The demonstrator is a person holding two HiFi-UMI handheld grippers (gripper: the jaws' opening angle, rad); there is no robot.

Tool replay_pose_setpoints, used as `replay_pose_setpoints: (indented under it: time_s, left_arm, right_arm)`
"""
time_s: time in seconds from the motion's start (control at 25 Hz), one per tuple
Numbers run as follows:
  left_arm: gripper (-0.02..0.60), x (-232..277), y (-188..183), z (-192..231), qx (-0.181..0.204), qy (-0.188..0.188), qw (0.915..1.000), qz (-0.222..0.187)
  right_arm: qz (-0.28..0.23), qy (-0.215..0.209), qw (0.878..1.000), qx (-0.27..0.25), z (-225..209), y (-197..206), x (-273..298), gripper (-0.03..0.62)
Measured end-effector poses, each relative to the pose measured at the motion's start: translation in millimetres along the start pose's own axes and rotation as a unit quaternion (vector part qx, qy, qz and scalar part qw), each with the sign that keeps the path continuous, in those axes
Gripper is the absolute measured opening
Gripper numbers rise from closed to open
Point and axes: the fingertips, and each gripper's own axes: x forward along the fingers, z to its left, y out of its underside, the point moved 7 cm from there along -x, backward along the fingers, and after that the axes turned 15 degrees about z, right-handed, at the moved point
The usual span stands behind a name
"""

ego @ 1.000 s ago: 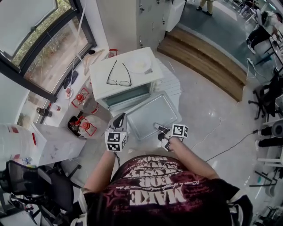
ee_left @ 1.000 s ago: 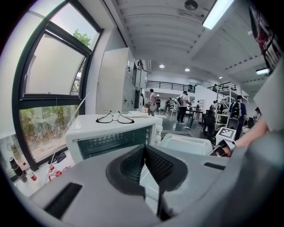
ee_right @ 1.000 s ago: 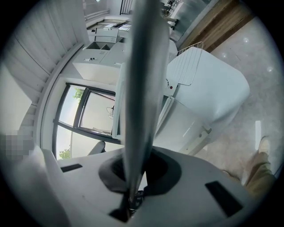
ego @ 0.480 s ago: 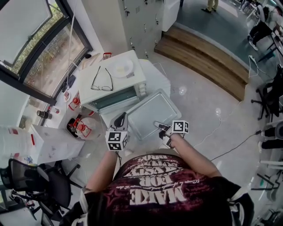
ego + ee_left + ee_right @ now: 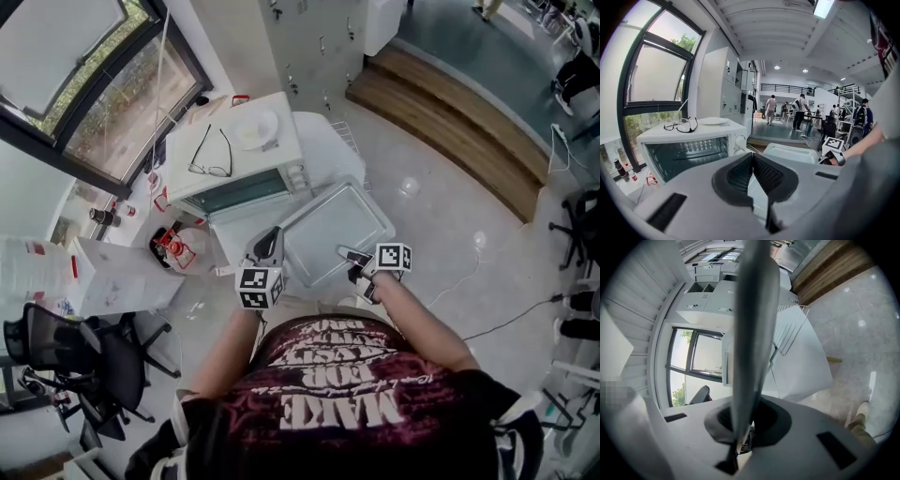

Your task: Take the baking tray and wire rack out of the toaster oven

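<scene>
The white toaster oven (image 5: 234,178) stands with its dark cavity (image 5: 689,152) showing toward me. I hold the silver baking tray (image 5: 333,230) out in front of it, to its right. My right gripper (image 5: 352,255) is shut on the tray's near rim, and in the right gripper view the tray (image 5: 752,319) runs edge-on up out of the jaws. My left gripper (image 5: 272,234) is shut, tips together (image 5: 752,157) at the tray's left corner; whether it pinches the rim I cannot tell. The wire rack (image 5: 787,331) lies on the white table (image 5: 323,155) beside the oven.
Glasses (image 5: 211,155) and a white plate (image 5: 256,128) lie on the oven's top. Red-capped containers (image 5: 173,248) and a white box (image 5: 112,281) stand on the floor at left, and an office chair (image 5: 66,356) is nearer me. A wooden step (image 5: 450,112) crosses the back right.
Both grippers and the tray have moved together to the right, away from the oven's front. The tray now hangs apart from the oven instead of right against it.
</scene>
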Motion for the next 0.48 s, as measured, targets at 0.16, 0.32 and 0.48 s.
replay_pose_setpoints:
  time_s: [0.16,0.32,0.48]
  left_arm:
    - [0.008,3.1,-0.1,-2.5,0.008,-0.005,0.9998,0.015]
    - [0.008,6.3,-8.3,4.9,0.002,-0.005,0.9999,0.013]
    - [0.008,23.7,-23.3,14.5,-0.001,0.003,1.0000,0.007]
  right_arm:
    - [0.000,-0.006,1.000,0.015,-11.1,-5.3,-2.5,0.014]
    - [-0.002,0.001,1.000,0.019,-12.7,-11.6,-3.9,0.014]
    - [0.008,0.003,1.000,0.017,-10.4,-20.7,-3.8,0.014]
